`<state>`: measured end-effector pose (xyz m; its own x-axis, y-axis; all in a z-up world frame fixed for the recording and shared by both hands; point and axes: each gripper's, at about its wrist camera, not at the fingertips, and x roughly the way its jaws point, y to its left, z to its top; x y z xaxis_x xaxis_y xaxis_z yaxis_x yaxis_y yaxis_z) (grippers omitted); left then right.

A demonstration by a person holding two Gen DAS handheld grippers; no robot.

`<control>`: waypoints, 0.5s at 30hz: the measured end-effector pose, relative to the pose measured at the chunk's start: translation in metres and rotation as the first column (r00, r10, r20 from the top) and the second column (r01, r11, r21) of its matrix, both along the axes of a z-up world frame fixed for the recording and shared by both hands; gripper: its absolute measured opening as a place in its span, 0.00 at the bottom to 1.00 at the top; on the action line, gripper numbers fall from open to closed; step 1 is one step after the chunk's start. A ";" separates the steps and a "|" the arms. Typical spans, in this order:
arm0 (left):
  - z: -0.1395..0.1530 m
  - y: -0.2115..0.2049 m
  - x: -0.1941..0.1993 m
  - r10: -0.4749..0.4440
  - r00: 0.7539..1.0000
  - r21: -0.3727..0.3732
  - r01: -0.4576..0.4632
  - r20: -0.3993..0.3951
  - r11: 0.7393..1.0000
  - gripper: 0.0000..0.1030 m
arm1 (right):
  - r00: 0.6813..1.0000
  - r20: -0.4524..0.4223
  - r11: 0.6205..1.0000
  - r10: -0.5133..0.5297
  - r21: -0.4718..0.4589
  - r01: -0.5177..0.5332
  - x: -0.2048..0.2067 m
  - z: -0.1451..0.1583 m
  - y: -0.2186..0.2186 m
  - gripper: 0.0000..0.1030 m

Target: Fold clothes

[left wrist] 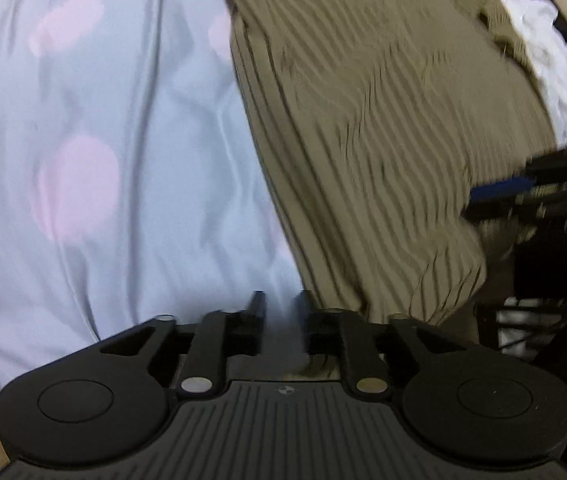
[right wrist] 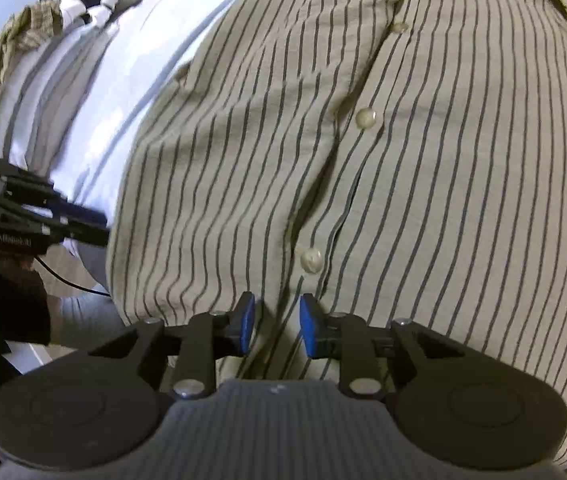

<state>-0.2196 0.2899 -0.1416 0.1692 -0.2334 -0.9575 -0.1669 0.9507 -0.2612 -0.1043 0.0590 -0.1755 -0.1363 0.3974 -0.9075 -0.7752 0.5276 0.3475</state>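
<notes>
Pale blue bedding (left wrist: 131,128) printed with soft pink blotches covers the work surface in the left wrist view, creased in long folds, and the same light sheet shows as a pale band at upper left in the right wrist view. On it lies a tan shirt with thin dark stripes (right wrist: 383,168), spread front-up so its button placket runs diagonally, with three pale buttons (right wrist: 365,117) visible along it and the collar bunched toward the top right edge. In the left wrist view the shirt (left wrist: 383,128) is motion-blurred and occupies the right half, its edge overlapping the bedding. The left gripper (left wrist: 280,306) hangs over the sheet just beside the shirt's edge, its dark fingers set a narrow gap apart with nothing between them. The right gripper (right wrist: 276,322) hovers low over the shirt's lower front, just below the lowest button, its blue pads (right wrist: 246,322) parted by a narrow gap with only striped cloth seen beneath them; whether they touch the fabric cannot be told. White cloth (left wrist: 543,52) is heaped beyond the shirt's far side. No container is discernible in either view.
</notes>
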 end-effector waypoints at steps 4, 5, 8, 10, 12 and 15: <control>0.025 0.019 0.023 0.040 0.996 0.015 -0.041 0.085 0.999 0.26 | 1.000 0.008 0.999 -0.020 0.027 0.019 0.009 0.013 -0.001 0.32; 0.031 0.024 0.030 0.053 0.993 0.016 -0.055 0.107 0.998 0.28 | 1.000 0.015 0.999 -0.021 0.030 0.020 0.014 0.017 0.000 0.32; 0.047 0.042 0.059 0.099 0.977 0.015 -0.104 0.190 0.994 0.36 | 0.998 0.041 0.999 -0.042 0.029 0.041 0.037 0.030 0.001 0.33; 0.053 0.054 0.080 0.125 0.965 0.019 -0.133 0.230 0.991 0.40 | 0.996 0.047 0.997 -0.075 0.032 0.074 0.059 0.039 -0.001 0.34; 0.056 0.066 0.103 0.150 0.952 0.022 -0.161 0.268 0.987 0.40 | 0.992 0.051 0.993 -0.116 0.035 0.114 0.085 0.046 -0.005 0.34; 0.056 0.084 0.134 0.207 0.927 0.005 -0.220 0.314 0.976 0.40 | 0.979 0.123 0.987 -0.160 0.014 0.159 0.127 0.053 -0.009 0.35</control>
<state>-0.0858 0.3735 -0.0859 0.5006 -0.1222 -0.8570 -0.2837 0.9122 -0.2958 0.0229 0.0499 -0.1226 0.0422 0.4090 -0.9115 -0.7183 0.6466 0.2569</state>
